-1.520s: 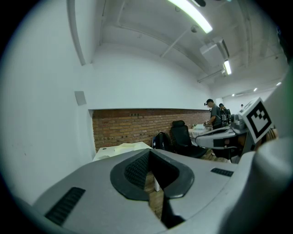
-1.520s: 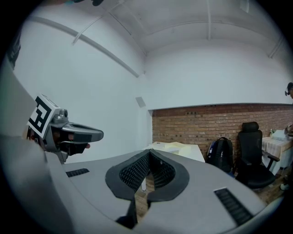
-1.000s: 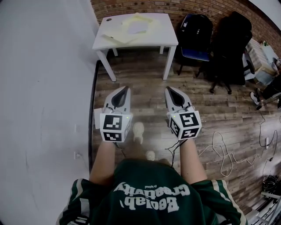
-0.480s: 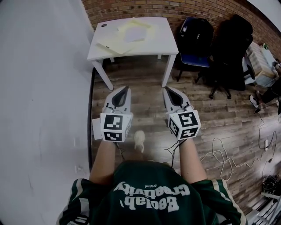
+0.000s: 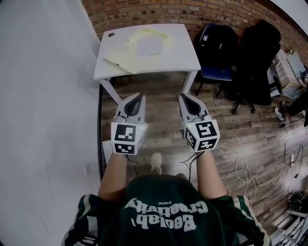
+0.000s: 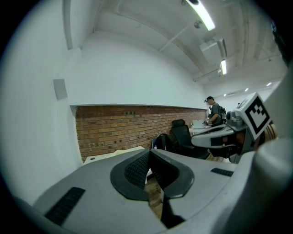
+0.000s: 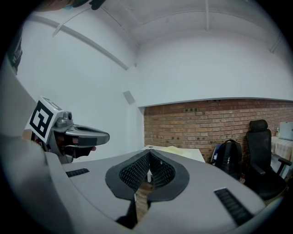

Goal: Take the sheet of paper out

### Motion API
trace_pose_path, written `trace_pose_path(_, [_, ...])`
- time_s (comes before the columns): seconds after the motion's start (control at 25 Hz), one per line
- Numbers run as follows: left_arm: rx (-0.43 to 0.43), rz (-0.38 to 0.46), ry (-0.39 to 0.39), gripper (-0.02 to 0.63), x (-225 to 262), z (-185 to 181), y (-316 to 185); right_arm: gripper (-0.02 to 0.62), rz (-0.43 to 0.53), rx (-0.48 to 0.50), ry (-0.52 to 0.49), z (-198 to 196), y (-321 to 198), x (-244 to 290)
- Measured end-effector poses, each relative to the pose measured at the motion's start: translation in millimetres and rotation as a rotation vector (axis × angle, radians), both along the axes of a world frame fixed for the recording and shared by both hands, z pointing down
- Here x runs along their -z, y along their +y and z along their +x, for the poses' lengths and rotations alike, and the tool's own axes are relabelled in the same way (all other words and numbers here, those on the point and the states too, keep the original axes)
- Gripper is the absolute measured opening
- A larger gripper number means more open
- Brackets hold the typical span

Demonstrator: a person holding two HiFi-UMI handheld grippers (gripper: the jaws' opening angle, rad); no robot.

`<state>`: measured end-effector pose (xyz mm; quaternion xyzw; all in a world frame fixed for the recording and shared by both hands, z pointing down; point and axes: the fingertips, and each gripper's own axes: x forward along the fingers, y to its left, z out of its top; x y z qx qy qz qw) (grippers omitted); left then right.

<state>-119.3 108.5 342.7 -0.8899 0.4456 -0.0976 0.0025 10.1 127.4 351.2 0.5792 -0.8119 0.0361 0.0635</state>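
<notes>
Both grippers were held out ahead of the person, side by side and pointing almost level towards the white desk (image 5: pixel 185 57) set against the brick wall (image 5: pixel 192 12). This carry was judged to suit a stand-off from the work: the tools were kept clear of the body and aimed at the desk, with nothing yet to be gripped.

The left gripper (image 5: pixel 138 96) was seen with its fingers (image 6: pixel 136 168) pressed together at the tips. Nothing was held between them, and only wooden floor (image 5: pixel 159 129) showed through the slit behind the tips. The right gripper (image 5: pixel 183 95) was likewise closed, its fingers (image 7: pixel 133 173) meeting at the tips with nothing caught.

The sheet of paper (image 5: pixel 148 45) was lying flat near the middle of the desk, with a pale yellowish folder (image 5: pixel 126 60) spread around it. Whether it was resting on the folder or tucked under a cover could not be told from the head view.

The sheet lay well apart from both pairs of fingers, ahead of them and roughly between the two lines along which they pointed. Dark office chairs (image 5: pixel 255 53) were standing to the right of the desk, away from the sheet. The removal was judged not yet begun, since closed fingers would have to be parted before an edge of the sheet could be pinched.
</notes>
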Motion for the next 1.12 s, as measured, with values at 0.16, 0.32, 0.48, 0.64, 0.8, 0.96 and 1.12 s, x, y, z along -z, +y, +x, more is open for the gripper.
trace_pose_path(0.16, [-0.009,-0.004,-0.006,0.002,-6,-7,-35,-0.006,0.000,-0.011,0.004,-6,-33,-1])
trace_pose_path(0.32, [-0.023,0.002,0.000,0.002,-7,-10,-59,-0.006,0.001,-0.021,0.008,-11,-55,-1])
trace_pose_path(0.48, [-0.037,0.003,0.011,0.002,-4,-8,-81,-0.006,0.007,-0.033,0.009,-10,-74,2])
trace_pose_path(0.64, [-0.045,0.000,0.015,0.002,-2,-1,-96,-0.006,0.000,-0.040,0.010,-4,-87,3])
trace_pose_path(0.8, [-0.044,-0.007,0.014,0.002,-7,3,-111,-0.006,0.003,-0.045,0.000,1,-102,3])
trace_pose_path(0.96, [-0.036,-0.021,0.006,0.002,-15,9,-128,-0.006,0.009,-0.045,-0.009,8,-123,0])
trace_pose_path(1.12, [-0.021,-0.024,-0.004,0.002,-17,18,-153,-0.006,0.004,-0.024,-0.018,17,-153,-3])
